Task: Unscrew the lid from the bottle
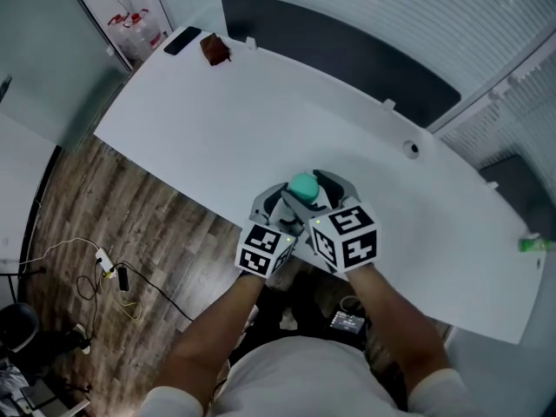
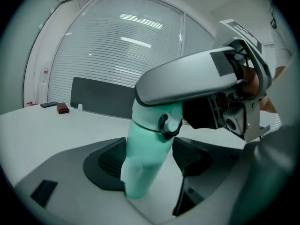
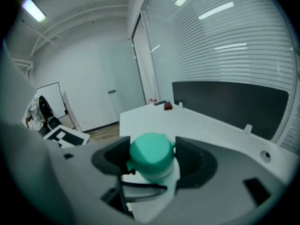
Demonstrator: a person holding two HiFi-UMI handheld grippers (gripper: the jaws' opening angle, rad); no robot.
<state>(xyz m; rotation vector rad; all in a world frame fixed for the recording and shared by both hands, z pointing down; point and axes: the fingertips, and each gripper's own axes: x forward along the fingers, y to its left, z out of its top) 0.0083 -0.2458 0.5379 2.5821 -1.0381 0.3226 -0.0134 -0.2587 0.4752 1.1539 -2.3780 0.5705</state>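
Observation:
A mint-green bottle [image 2: 147, 158] stands upright near the front edge of the white table [image 1: 217, 137]. Its darker green lid [image 1: 303, 185] [image 3: 151, 154] is on. My left gripper [image 1: 289, 201] [image 2: 145, 162] is low around the bottle's body, with a gap showing between the bottle and the right pad [image 2: 193, 156]. My right gripper [image 1: 315, 188] [image 3: 152, 165] brackets the lid with a pad on each side, close but not visibly pressing. In the left gripper view one grey finger [image 2: 187, 78] of the right gripper hides the lid. Both grippers are open.
A black phone [image 1: 181, 40] and a red-brown object [image 1: 215, 49] lie at the table's far left corner. A dark panel [image 1: 339, 55] runs behind the far edge, near a round grommet [image 1: 412, 148]. Cables [image 1: 109, 272] lie on the wooden floor to the left.

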